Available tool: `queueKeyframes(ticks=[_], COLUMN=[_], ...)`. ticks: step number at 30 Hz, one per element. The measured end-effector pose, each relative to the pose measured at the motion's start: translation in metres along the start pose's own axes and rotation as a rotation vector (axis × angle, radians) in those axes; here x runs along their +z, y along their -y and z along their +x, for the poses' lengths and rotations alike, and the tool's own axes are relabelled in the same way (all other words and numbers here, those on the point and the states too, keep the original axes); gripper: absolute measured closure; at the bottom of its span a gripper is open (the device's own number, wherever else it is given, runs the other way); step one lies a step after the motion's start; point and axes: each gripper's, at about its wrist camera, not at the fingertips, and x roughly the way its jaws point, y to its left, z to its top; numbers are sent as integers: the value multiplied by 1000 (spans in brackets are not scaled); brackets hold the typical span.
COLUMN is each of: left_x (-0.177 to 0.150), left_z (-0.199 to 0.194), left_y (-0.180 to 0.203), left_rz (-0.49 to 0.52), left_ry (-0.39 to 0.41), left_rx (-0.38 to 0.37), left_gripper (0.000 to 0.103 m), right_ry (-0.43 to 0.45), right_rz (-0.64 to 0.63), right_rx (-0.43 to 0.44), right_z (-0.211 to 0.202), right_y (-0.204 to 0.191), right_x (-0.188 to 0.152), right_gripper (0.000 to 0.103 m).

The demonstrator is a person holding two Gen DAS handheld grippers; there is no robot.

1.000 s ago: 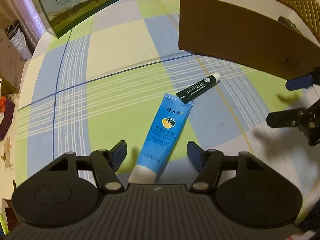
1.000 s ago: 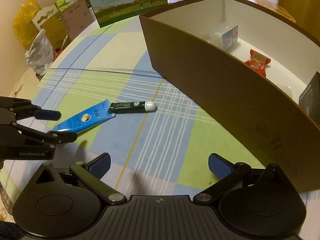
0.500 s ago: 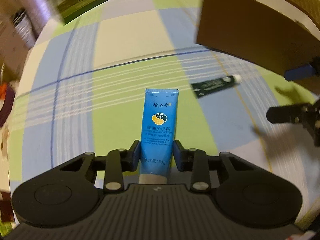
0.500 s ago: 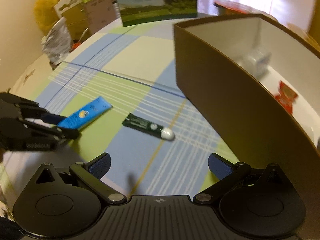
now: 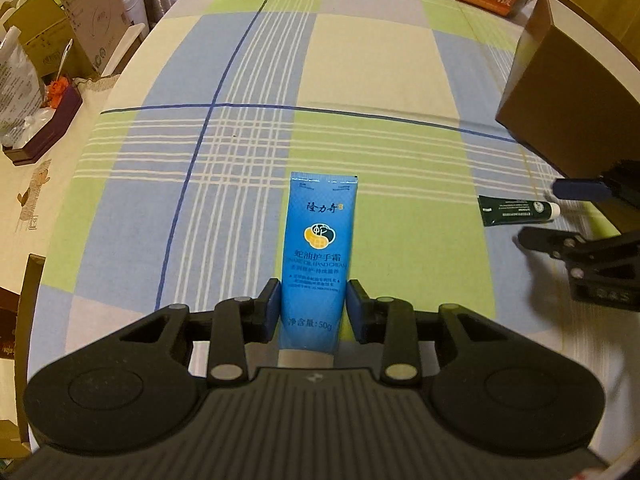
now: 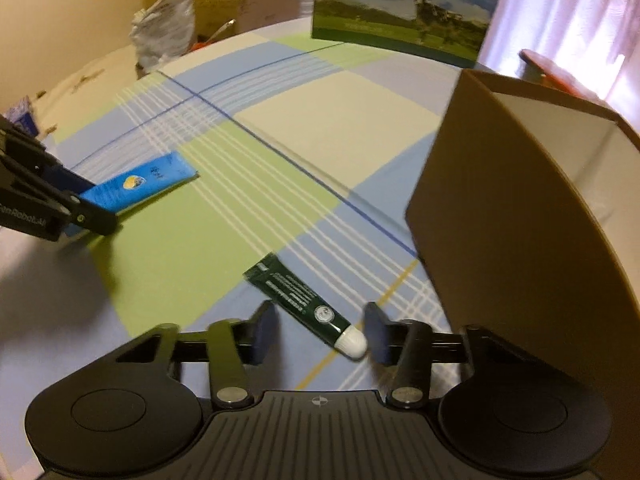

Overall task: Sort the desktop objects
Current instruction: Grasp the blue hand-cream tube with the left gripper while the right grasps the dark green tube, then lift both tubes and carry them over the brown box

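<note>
Blue tube [image 5: 316, 256] pinched in left tool [image 5: 313, 311], long axis along its fingers, crimped end forward; green tube [image 6: 303, 302] diagonal between closing right tool [image 6: 320, 332], untouched.

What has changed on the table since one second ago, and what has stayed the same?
The left gripper closed on the blue hand cream tube and turned it straight, away from the dark green tube. The right gripper came down around the green tube's white-capped end; its jaws are closing, with a gap still beside the tube. The brown box, the milk carton and the checked tablecloth stayed as they were.
</note>
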Motion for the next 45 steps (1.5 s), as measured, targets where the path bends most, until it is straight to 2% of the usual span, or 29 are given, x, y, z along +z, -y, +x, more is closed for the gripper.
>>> queueKeyframes(ticks=[2, 4, 12, 16, 21, 24, 25, 26, 36, 45], left_x=[0, 0, 3, 5, 9, 8, 6, 4, -20, -31], left_z=[0, 0, 2, 5, 8, 7, 6, 5, -8, -20], left_y=[0, 0, 1, 7, 8, 9, 10, 10, 18, 33], left_rz=[0, 4, 11, 66, 74, 79, 84, 90, 123, 132], left_ry=[-3, -5, -9, -4, -31, -29, -26, -22, -15, -22], left_rx=[0, 0, -14, -3, 3, 3, 0, 0, -39, -92], left_gripper=[72, 72, 70, 67, 66, 73, 73, 73, 74, 74], right_ry=[-19, -36, -25, -16, -16, -11, -9, -8, -73, -36], right_rz=[40, 88, 194, 193, 167, 165, 161, 155, 204, 268], right_rx=[16, 26, 30, 19, -11, -27, -30, -30, -34, -49], right_z=[-1, -4, -15, -13, -9, -9, -9, -9, -24, -64], right_y=[1, 0, -6, -5, -11, -13, -14, -15, -20, -15], right_x=[0, -2, -11, -7, -3, -4, -4, -5, -16, -30], right_gripper=[86, 88, 87, 72, 70, 71, 75, 89, 90, 90])
